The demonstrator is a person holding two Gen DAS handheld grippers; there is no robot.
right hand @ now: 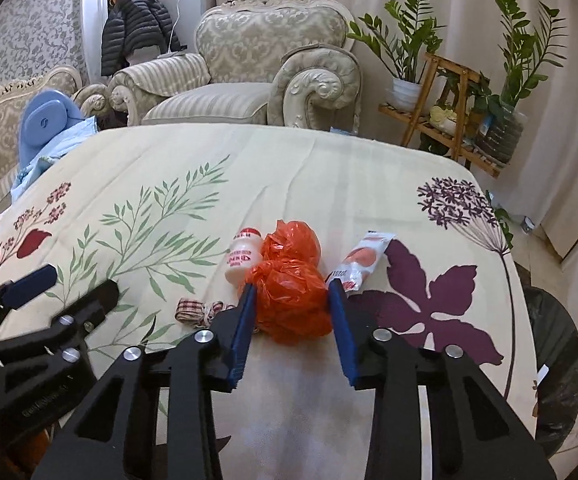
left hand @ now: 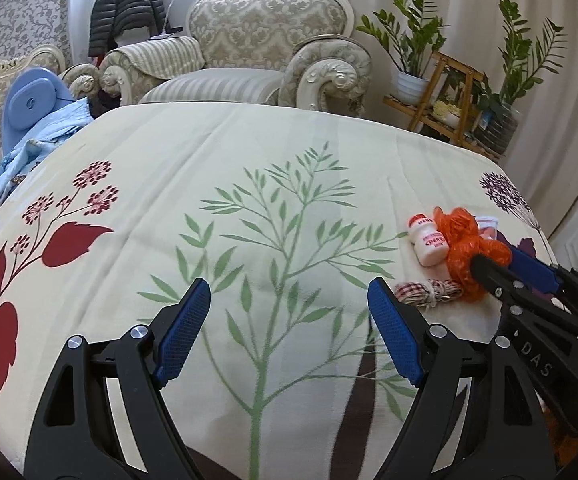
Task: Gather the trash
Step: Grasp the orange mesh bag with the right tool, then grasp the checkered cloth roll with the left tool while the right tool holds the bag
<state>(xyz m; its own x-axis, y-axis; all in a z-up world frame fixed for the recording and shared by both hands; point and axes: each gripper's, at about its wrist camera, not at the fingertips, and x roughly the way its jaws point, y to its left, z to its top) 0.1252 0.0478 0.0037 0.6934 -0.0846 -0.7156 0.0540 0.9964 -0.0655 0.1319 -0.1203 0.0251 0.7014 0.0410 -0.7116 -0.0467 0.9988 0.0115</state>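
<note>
An orange plastic bag (right hand: 289, 284) lies crumpled on the flowered tablecloth (right hand: 169, 168). My right gripper (right hand: 292, 292) is open, its blue pads either side of the bag's near part, apparently not squeezing it. A small white bottle with red print (right hand: 241, 258) lies touching the bag's left side. A white and pink wrapper (right hand: 363, 260) lies to its right. A checked ribbon with twine (right hand: 199, 312) lies near left. My left gripper (left hand: 289, 300) is open and empty over the cloth, left of the trash; the bag (left hand: 465, 248), bottle (left hand: 429, 242) and ribbon (left hand: 429, 294) show at its right.
A black-lined bin (right hand: 557, 360) stands below the table's right edge. An ornate armchair (right hand: 257, 72) stands behind the table. Potted plants on a wooden stand (right hand: 449, 108) are at the back right. Blue cloth and a blue object (left hand: 37, 120) lie on the sofa at the left.
</note>
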